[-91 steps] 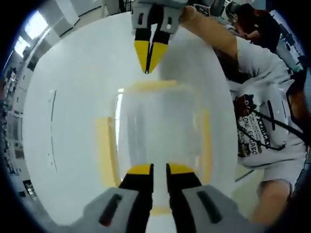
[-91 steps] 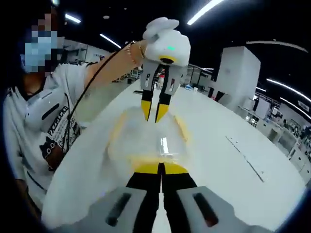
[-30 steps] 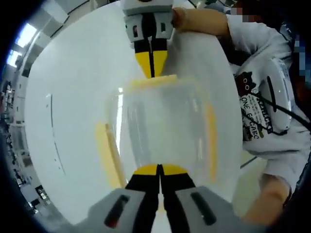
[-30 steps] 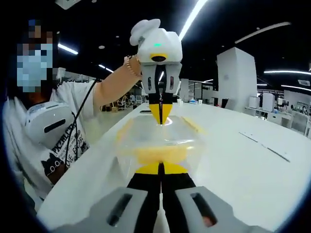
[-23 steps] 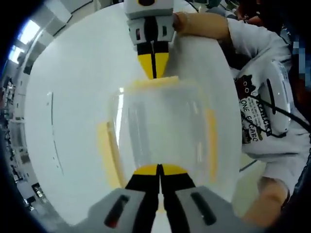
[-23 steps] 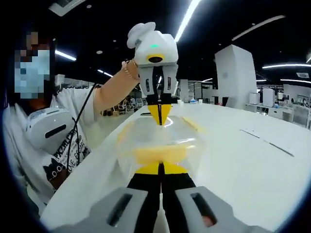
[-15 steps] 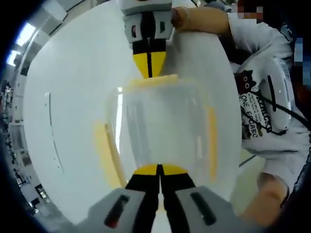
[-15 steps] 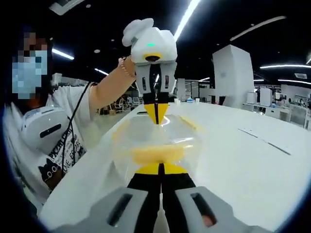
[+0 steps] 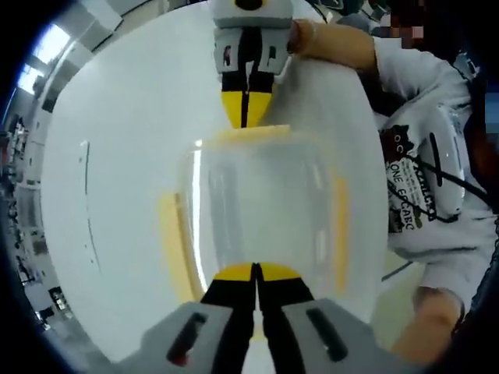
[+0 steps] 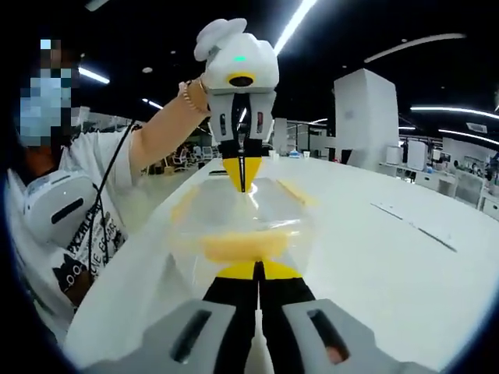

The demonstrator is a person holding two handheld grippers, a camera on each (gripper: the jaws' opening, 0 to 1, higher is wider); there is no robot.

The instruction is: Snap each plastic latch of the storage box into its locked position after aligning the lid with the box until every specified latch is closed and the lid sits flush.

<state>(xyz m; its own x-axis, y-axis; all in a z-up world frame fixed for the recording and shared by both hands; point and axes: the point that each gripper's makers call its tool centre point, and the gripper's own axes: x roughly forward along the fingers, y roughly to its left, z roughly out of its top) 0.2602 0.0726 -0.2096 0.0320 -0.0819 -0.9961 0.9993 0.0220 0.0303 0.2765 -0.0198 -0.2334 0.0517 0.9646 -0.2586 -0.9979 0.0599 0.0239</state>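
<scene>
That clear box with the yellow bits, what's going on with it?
A person is working on a clear storage box on a white table, a handheld gripper at each end. The left gripper and right gripper, jaws together, each sit at a yellow end latch. The lid is on; whether the latches are locked can't be told.

The box (image 9: pixel 261 206) at the centre of the left gripper view is clear plastic with pale yellow latches (image 9: pixel 173 245) along its edges, on a plain white table (image 9: pixel 117 156). Both grippers (image 9: pixel 256 274) have black jaws tipped in yellow and grey bodies. At right, the person's shirt (image 9: pixel 421 195) is white with black lettering.
</scene>
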